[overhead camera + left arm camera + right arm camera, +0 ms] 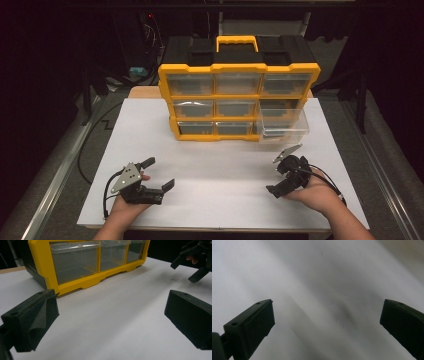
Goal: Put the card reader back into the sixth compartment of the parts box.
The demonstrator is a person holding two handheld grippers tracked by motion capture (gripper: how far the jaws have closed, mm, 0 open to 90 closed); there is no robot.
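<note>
Light falls brightly on the white rectangular tabletop (220, 200) while the room beyond its edges lies dark. The yellow-framed plastic drawer cabinet (239, 102) shows soft glare. The right gripper view is blurred, crossed by diffuse grey shadows.

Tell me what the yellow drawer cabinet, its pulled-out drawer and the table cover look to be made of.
Yellow-framed drawer cabinet: likely moulded plastic, with a smooth, even-coloured, slightly glossy frame.
Pulled-out clear drawer: transparent plastic, see-through with bright edge glints.
White table cover: matte sheet, perhaps paper or laminate; flat and glare-free, so I cannot tell which.
</note>
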